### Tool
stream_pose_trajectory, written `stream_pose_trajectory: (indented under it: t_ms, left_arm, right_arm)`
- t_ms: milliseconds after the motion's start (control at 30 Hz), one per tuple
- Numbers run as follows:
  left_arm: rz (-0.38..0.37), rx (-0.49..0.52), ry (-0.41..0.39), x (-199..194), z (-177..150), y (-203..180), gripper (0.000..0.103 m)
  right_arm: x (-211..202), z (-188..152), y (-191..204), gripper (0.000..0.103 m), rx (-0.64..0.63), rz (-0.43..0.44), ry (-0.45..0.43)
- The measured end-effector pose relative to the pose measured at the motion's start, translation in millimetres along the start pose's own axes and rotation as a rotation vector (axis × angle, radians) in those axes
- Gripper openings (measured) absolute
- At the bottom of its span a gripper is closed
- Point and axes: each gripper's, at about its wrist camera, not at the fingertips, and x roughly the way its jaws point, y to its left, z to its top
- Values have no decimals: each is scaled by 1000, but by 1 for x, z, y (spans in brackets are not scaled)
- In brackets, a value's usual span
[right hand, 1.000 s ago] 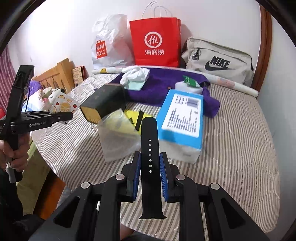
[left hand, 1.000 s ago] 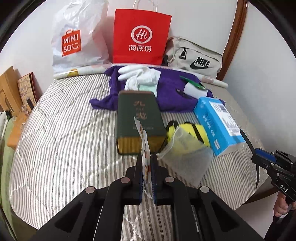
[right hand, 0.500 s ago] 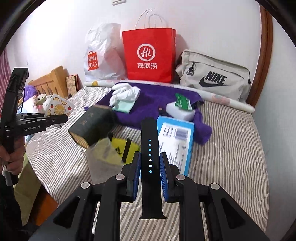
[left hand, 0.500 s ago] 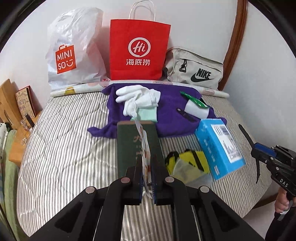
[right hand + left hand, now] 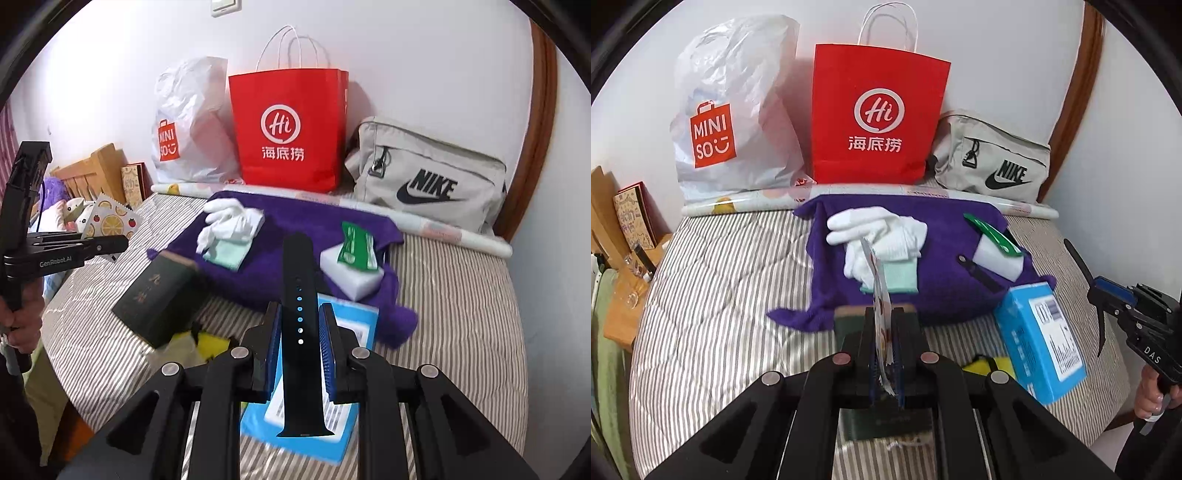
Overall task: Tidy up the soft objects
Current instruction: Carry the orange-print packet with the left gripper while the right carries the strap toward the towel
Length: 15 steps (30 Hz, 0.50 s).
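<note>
My left gripper is shut on a thin fruit-print packet, held upright over the dark green box; the packet also shows in the right wrist view. My right gripper is shut on a black watch strap, held above the blue box. Ahead a purple towel lies on the striped bed with white gloves, a mint cloth and a white sponge with green wrapper.
A Miniso plastic bag, a red paper bag and a beige Nike bag stand against the wall behind a paper roll. A yellow item in a clear bag lies by the green box. A wooden headboard is at left.
Both grippers have risen and moved toward the purple towel, still holding the packet and the strap. The yellow bagged item has dropped low in both views.
</note>
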Motion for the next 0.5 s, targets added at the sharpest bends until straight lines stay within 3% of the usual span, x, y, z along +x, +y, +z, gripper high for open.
stream_pose_trajectory:
  t_ms: [500]
  left_arm:
    - [19,-18,52,59,40,17,8]
  right_arm:
    - [61,40,-9,20,-3,29,12]
